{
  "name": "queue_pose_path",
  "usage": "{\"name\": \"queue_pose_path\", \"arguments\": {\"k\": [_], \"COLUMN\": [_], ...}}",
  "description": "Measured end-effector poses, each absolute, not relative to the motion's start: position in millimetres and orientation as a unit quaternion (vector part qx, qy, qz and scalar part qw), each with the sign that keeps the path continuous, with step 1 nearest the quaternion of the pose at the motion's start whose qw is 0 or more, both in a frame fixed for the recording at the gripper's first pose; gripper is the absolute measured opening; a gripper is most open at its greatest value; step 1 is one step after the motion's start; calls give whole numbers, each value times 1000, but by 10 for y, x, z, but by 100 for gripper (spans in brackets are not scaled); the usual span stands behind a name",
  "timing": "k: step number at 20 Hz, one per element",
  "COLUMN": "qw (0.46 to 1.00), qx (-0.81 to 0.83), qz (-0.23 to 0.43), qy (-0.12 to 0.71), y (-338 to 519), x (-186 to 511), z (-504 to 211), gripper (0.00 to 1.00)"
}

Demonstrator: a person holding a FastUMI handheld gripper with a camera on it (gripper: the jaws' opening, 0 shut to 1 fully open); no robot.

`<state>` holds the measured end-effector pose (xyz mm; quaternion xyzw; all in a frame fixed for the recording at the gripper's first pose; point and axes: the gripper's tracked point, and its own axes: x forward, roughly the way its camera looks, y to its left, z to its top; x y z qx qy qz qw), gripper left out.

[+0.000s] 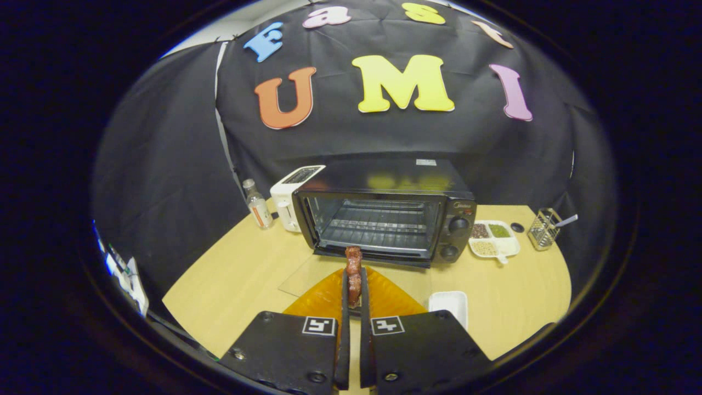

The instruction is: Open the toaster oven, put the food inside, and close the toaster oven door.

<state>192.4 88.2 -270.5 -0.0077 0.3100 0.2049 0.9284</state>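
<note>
The black toaster oven (384, 216) stands at the back of the wooden table (230, 285) with its glass door (307, 274) folded down flat toward me. Its wire rack (378, 225) shows inside, bare. My gripper (355, 280) is shut on a reddish-brown strip of food (354, 271), which stands upright between the fingers and pokes out above their tips. The food hangs just ahead of the oven's opening, over the lowered door. Below the fingers lies an orange ribbed plate (323, 299).
A white toaster (290, 200) and a small bottle (258, 206) stand left of the oven. To its right sit a white divided dish of grains (493, 238), a dark round lid (517, 227) and a wire holder (543, 227). A white rectangular tray (448, 304) lies right of the plate.
</note>
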Motion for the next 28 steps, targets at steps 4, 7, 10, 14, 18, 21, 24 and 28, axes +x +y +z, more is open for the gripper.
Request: {"name": "queue_pose_path", "arguments": {"k": [4,7,10,14,18,21,24,28], "qw": [937,937,919,880,864,860,853,870], "qx": [76,171,279,400,443,441,453,422], "qz": [168,142,120,109,89,81,76,72], "qy": [297,270,251,231,224,244,248,244], "y": [1024,1100,1188,1270,1175,1171,1146,1061], "x": [2196,2479,2789,3245,3638,3757,3779,3854], "z": [-2889,-2975,-3129,-3218,-3369,-3580,-3670,-3744], "gripper": [11,10,10,10,11,11,13,26]}}
